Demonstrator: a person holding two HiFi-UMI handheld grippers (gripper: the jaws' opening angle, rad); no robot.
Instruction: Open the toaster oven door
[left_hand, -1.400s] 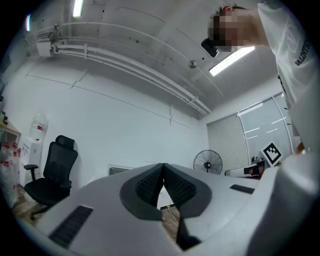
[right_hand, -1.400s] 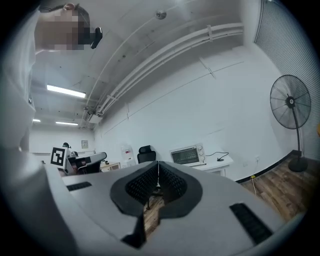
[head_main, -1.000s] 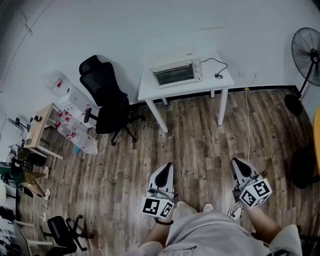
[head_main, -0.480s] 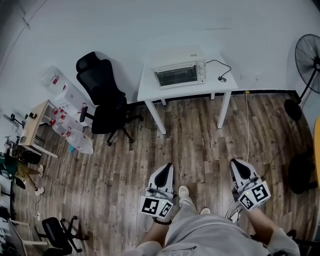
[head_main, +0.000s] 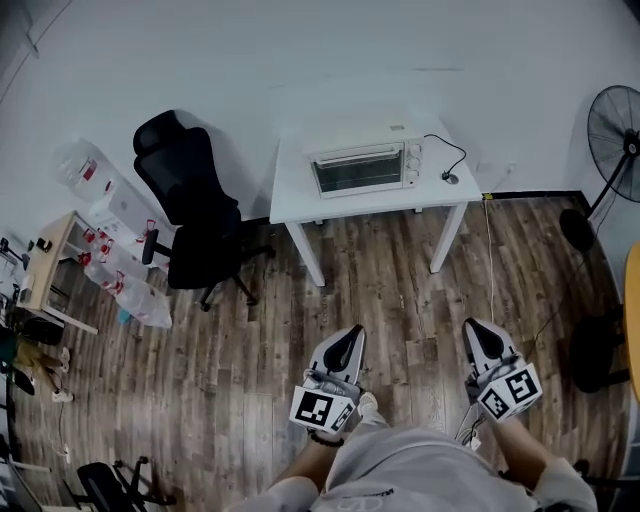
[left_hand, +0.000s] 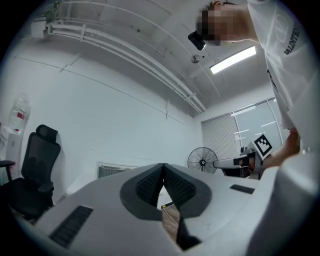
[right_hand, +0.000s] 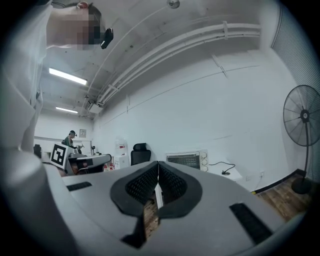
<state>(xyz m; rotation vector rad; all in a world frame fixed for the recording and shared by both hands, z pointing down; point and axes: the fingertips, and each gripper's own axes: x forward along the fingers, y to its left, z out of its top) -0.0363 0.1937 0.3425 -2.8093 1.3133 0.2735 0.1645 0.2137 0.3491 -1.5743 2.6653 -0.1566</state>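
Head view: the toaster oven (head_main: 365, 168) is at 12 o'clock with its door shut. It sits on the white surface (head_main: 296, 195) by the wall, well apart from both grippers. A black office chair (head_main: 190, 205) is at 10 o'clock and a fan (head_main: 615, 125) at 2 o'clock. My left gripper (head_main: 348, 336) and right gripper (head_main: 478, 328) are low over the wood floor (head_main: 400, 290), both pointing to 12.

Left gripper view: jaws together, nothing between them. The toaster oven (left_hand: 116, 170) peeks over the jaw body at 11 o'clock. The chair (left_hand: 35, 165) is at 9, the fan (left_hand: 202, 160) at 1.

Right gripper view: jaws together, nothing held. The toaster oven (right_hand: 187, 159) shows past the tips at 1 o'clock, door shut. The chair (right_hand: 141, 152) is at 11, the fan (right_hand: 302, 117) at 3.
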